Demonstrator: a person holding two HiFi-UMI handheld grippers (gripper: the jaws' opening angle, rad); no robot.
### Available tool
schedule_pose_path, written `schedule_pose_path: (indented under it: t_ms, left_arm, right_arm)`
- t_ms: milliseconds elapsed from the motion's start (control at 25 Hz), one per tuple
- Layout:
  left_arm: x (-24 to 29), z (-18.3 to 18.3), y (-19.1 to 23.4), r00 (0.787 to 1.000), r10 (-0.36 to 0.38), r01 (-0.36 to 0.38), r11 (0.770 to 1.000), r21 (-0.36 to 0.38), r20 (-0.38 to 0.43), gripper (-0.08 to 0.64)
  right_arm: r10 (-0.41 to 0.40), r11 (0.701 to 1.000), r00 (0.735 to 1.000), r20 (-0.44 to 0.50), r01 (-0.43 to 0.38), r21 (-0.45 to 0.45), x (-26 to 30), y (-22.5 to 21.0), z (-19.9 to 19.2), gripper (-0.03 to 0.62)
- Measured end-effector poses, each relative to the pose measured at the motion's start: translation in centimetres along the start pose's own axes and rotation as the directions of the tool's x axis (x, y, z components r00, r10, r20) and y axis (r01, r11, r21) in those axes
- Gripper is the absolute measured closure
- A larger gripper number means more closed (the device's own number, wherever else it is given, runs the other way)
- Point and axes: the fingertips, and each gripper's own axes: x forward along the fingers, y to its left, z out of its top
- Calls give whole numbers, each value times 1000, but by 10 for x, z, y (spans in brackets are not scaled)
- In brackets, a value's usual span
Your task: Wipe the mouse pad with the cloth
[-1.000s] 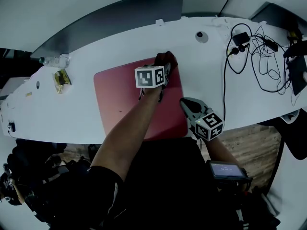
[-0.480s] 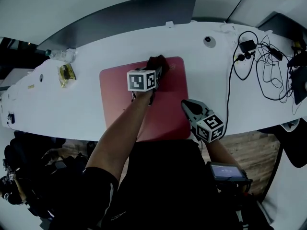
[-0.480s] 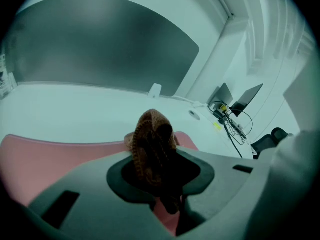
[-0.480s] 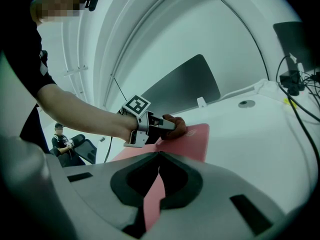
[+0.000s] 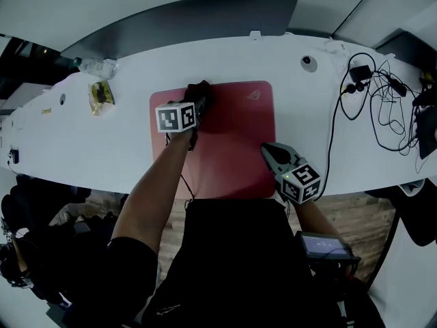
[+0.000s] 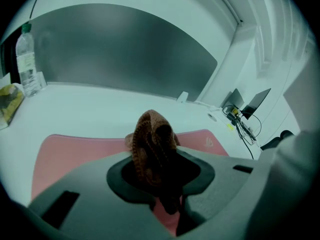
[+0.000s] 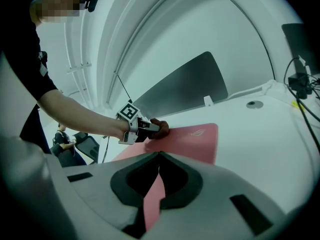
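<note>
Left tool (image 5: 195,106) has slid left along the red mouse pad's (image 5: 232,139) far edge
Its jaws clamp the brown cloth (image 5: 201,91) near the pad's far left corner; right tool (image 5: 268,150), jaws together, sits at the near right edge, white table (image 5: 116,152) beneath

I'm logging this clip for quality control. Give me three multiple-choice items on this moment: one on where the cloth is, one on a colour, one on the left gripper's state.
1. Where on the mouse pad is the cloth?
A. near right corner
B. far edge, left of the middle
C. off it entirely

2. What colour is the mouse pad?
A. black
B. blue
C. red

3. The left gripper is:
A. shut on the cloth
B. open and empty
C. shut with nothing in it

Key:
1 B, the head view shows the cloth at the pad's far edge.
2 C, the pad shows red in every view.
3 A, the left gripper view shows the brown cloth bunched between the jaws.
</note>
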Motion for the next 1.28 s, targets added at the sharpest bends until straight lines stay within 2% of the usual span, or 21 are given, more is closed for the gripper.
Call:
schedule_pose_path:
  t_ms: [600, 840, 1000, 1080, 1280]
  left_arm:
    - [-66, -16, 120, 986, 154, -144, 981, -132, 67, 445]
    - [-107, -20, 170, 962, 265, -253, 957, -143, 73, 445]
    - [-120, -33, 181, 945, 320, -309, 940, -146, 62, 446]
    - [-125, -38, 182, 943, 325, -312, 938, -149, 72, 448]
    - [-137, -53, 146, 956, 262, -243, 960, -143, 134, 451]
  right_arm:
    - [8, 1000, 999, -38, -9, -27, 14, 26, -7, 566]
    - [21, 999, 999, -40, -22, -39, 25, 37, -9, 566]
    - [21, 999, 999, -47, -23, -42, 17, 36, -12, 566]
    - [24, 999, 999, -41, -26, -46, 15, 36, -9, 566]
    - [43, 997, 999, -8, -43, -61, 16, 40, 1, 566]
